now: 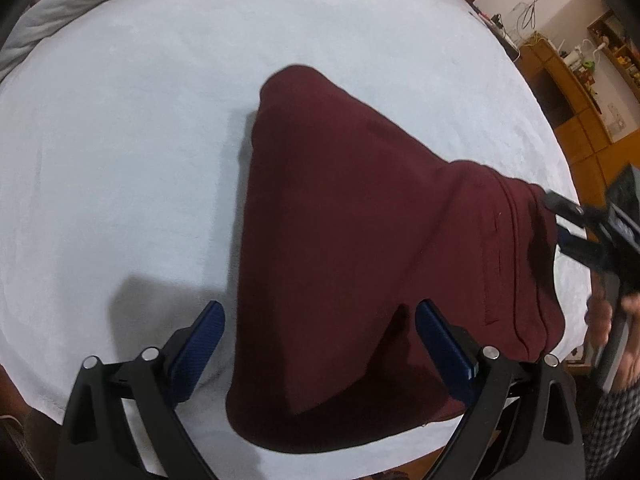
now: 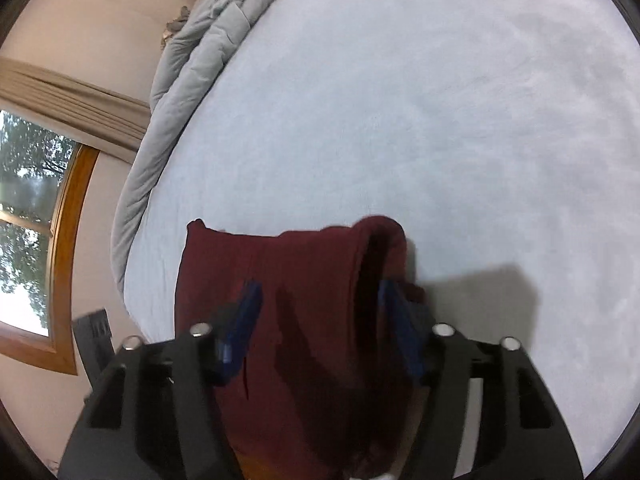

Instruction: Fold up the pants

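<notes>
- The pants (image 1: 360, 248), dark red, are lying on the pale sheet of the bed (image 1: 120, 160), near its front edge, already gathered into a compact, layered shape rather than spread out at full length.
- The left gripper (image 1: 320, 334) is hovering low over the near part of the cloth with its jaws standing wide apart, gripping nothing.
- The right gripper (image 2: 320, 304) is sitting at the far right edge of the pants; the left wrist view is showing its jaws close together with the hem seemingly pinched between them, and that edge is lifting off the bed.
- In the right wrist view the blue pads (image 2: 248, 312) are looking apart with cloth between them, so the grip is a judgement, not a certainty.
- A grey quilt (image 2: 192, 64) is bunching along the far side of the bed, well apart from the pants.
- Judging by the doubled layers, at least one fold is looking done; what is probably remaining is bringing the raised end over, laying it flat and smoothing the bundle.
</notes>
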A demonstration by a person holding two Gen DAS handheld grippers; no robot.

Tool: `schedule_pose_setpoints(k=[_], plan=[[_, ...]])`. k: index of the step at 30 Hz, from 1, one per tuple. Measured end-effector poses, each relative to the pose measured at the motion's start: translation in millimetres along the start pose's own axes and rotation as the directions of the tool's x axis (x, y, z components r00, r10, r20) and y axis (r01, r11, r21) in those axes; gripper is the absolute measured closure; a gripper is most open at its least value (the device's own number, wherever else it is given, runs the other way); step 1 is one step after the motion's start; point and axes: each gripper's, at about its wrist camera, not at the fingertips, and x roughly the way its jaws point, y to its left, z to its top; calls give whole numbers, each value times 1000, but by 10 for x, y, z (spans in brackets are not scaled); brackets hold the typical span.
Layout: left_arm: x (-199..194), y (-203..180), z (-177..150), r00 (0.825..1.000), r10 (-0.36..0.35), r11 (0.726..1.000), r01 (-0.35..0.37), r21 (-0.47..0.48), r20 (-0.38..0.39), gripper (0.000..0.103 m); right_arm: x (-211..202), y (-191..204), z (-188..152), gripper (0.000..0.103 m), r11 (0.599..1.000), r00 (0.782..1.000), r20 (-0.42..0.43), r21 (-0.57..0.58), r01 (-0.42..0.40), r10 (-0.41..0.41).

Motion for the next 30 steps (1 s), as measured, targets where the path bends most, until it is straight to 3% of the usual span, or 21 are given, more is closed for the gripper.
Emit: schedule_pose_setpoints(k=[1,2,6,9,12,14,16,18,22,29,30], plan=[[19,-2,-2,1000,0,1000,0,-1,-5,7,58,-4,35,83,999,999,-22,8,-41,41],[40,-1,-1,1000,-1,1000,1,-1,-10,7,56,22,51,92,998,997,-29,6,-70,70],[66,68,8,1000,-17,1000,16,-13,-13,6,-110,167,49,96,996,1000,23,-91,-16,18],[96,94,-15,999,-35,999,35,-30,-15,4,-93,-104,-10,96,1000,1000,16,10,14,-14],[146,79,-25,999,-28,999,28,-19,-26,4,7,-250,-111,94,999,1000,12,48,10,-10],[138,77,-23,999,-21,1000,20,-16,-28,4,-37,-193,-123,86,999,1000,32,34,0,-1],[77,74,-33,999,-24,1000,24,-18,-26,5,-151,-75,-162,67,1000,999,49,1,19,-19],[2,63,-30,999,-28,1000,28,-6,-18,5,-260,24,-252,57,1000,998,56,-26,8,-7],[-108,142,-128,999,-48,999,48,-7,-22,4,-453,182,-632,57,999,999,40,-52,12,-10],[-51,249,-265,997,-69,995,66,-69,-32,4,-426,141,-1204,58,999,999,-37,26,-24,25],[-45,273,-269,997,-75,994,72,-83,-34,4,-394,141,-1227,67,998,998,-39,37,-44,45]])
